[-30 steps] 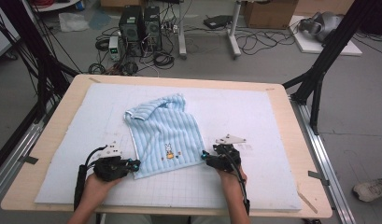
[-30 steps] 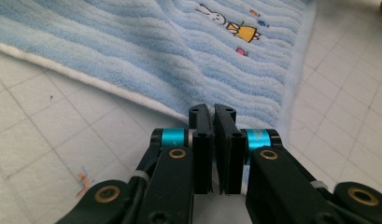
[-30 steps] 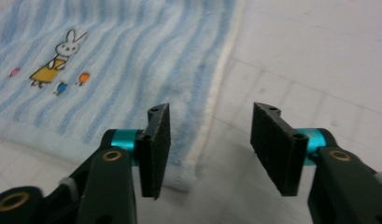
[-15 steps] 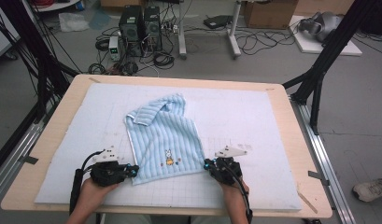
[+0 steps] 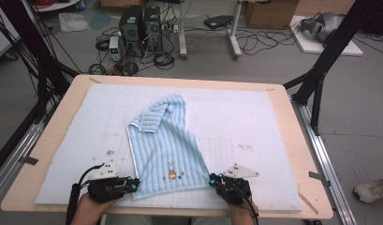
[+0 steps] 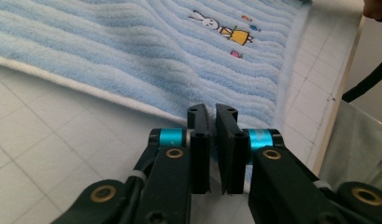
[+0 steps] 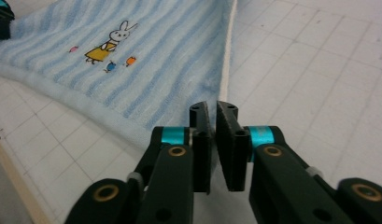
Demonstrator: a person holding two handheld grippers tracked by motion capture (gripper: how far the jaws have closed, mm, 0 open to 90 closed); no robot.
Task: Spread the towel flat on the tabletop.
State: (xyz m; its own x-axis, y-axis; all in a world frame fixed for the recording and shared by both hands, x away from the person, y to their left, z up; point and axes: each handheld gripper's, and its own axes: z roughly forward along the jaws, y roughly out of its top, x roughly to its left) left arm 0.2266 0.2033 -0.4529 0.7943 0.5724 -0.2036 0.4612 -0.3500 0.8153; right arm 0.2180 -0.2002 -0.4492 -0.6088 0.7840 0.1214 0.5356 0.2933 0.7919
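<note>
I have the light, floppy blue towel [image 5: 163, 154] lying mid-mat toward the near edge, its two near corners pinched in the left gripper [image 5: 131, 183] and right gripper [image 5: 214, 180], jaws nearly closed on the cloth though just easing, and corners suit it best.

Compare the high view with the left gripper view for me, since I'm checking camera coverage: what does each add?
High view alone: the whole table, both grippers at the towel's near corners, the right gripper, and computer towers on the floor beyond.
Left gripper view alone: the left gripper close up, jaws nearly together on the towel's corner.
Both: the blue striped towel with its rabbit embroidery, and the gridded mat.
</note>
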